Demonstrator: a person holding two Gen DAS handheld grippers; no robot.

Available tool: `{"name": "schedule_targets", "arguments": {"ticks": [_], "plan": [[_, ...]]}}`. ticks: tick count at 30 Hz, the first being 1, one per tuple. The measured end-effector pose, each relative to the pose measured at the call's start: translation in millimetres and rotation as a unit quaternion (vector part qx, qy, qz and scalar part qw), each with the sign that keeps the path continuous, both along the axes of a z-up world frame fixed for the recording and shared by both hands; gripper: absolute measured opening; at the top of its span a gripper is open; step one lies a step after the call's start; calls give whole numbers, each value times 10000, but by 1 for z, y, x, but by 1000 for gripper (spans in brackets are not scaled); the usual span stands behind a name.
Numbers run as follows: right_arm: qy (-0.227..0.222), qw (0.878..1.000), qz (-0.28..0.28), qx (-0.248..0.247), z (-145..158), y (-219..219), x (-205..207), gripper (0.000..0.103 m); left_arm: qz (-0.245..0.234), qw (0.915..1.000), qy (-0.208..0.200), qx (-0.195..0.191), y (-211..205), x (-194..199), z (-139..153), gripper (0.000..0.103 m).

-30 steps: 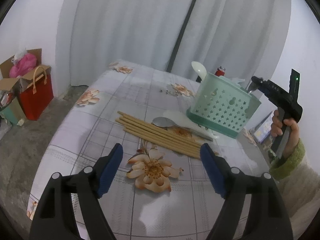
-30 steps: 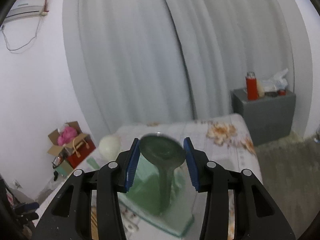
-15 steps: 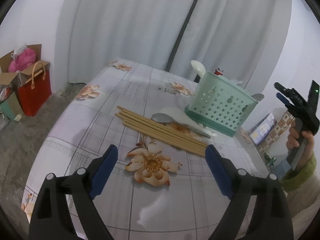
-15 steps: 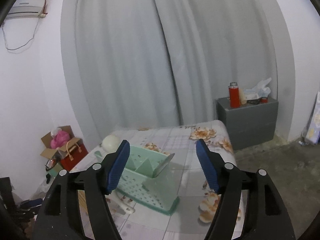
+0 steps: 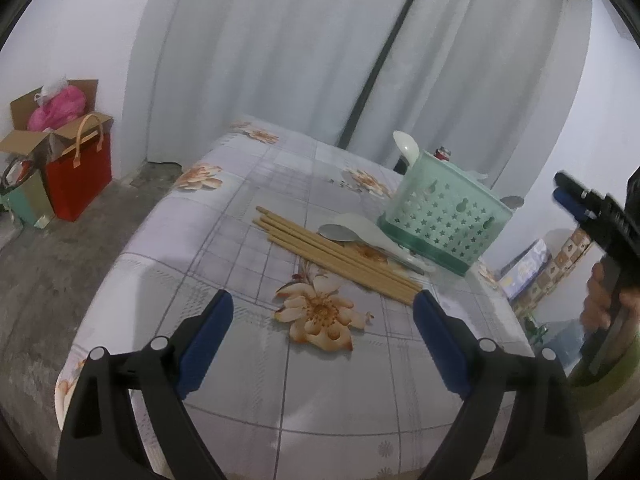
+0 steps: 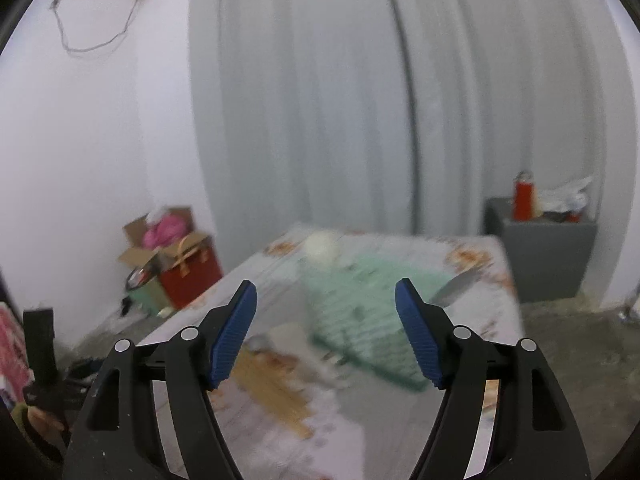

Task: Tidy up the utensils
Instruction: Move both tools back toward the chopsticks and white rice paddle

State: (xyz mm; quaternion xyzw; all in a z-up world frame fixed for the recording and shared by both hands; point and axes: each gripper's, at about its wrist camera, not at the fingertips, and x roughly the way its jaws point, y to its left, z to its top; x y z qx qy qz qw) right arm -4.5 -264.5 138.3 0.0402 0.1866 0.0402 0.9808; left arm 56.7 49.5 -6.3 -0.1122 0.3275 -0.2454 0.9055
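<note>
A green perforated utensil basket (image 5: 444, 216) stands on the floral tablecloth (image 5: 248, 360), with a white spoon (image 5: 406, 146) and a metal spoon (image 5: 512, 201) standing in it. Several wooden chopsticks (image 5: 332, 254), a metal spoon (image 5: 336, 232) and a white rice paddle (image 5: 372, 232) lie beside the basket. My left gripper (image 5: 322, 336) is open and empty above the near tablecloth. My right gripper (image 6: 325, 336) is open and empty, back from the blurred basket (image 6: 360, 312); it also shows in the left wrist view (image 5: 576, 200).
A red bag (image 5: 78, 168) and cardboard boxes (image 5: 40, 120) stand on the floor at the left. A grey cabinet (image 6: 548, 256) with a red bottle (image 6: 523, 196) stands at the right, beyond the table. Grey curtains hang behind.
My right gripper let go of the metal spoon in the basket, opened and pulled back and away. My left gripper stayed open and shifted slightly.
</note>
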Motion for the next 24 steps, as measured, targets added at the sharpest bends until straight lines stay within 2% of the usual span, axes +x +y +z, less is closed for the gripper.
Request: {"name": "schedule_targets", "arguments": {"ticks": [2, 4, 5, 8, 12, 18, 24], "plan": [[233, 9995, 219, 88, -9, 17, 10, 75, 63, 10000, 39, -46, 4, -2, 3, 89], [481, 9980, 360, 202, -20, 32, 21, 83, 73, 9999, 79, -43, 4, -1, 5, 89], [580, 9973, 403, 221, -25, 38, 24, 84, 82, 9999, 100, -7, 4, -1, 6, 89], [1019, 9930, 543, 243, -46, 61, 40, 89, 104, 9997, 153, 173, -2, 2, 6, 90], [1476, 9866, 691, 20, -62, 92, 47, 94, 76, 9975, 400, 582, -14, 9, -5, 90], [1682, 9804, 615, -821, -66, 119, 58, 95, 45, 9950, 641, 759, -26, 19, -25, 90], [1393, 9797, 277, -1413, -57, 127, 57, 95, 128, 9927, 961, 717, -24, 27, -40, 92]]}}
